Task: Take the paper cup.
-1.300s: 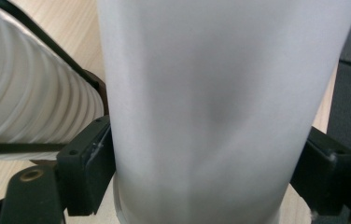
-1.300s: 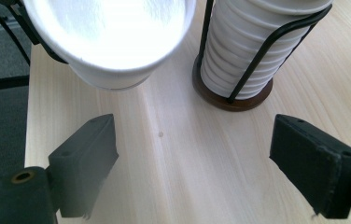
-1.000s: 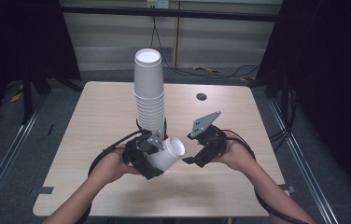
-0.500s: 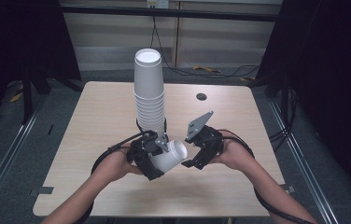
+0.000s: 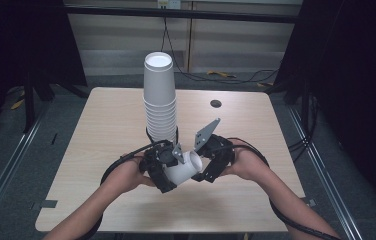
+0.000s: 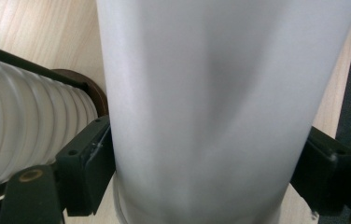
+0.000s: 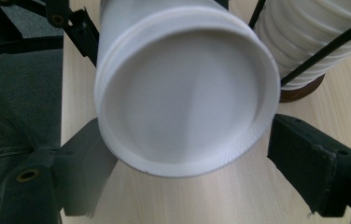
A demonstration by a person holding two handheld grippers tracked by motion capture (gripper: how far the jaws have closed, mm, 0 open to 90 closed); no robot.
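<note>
Left tool clamped on a single white cup, jaws pressing both sides of the cup wall in the left gripper view. Cup lies tipped on its side, held off the worktop near the front middle, its base end pointing toward the right tool. Right tool jaws stand either side of the cup base; left jaw just beside or touching the rim, right jaw apart with a visible gap, so not gripping; jaws have just been closing with the cup between them. Tall stack of white cups upright on a dark round base just behind the tools, mid worktop. Small dark round hole in worktop far right. Both hands hold tools from front edge
</note>
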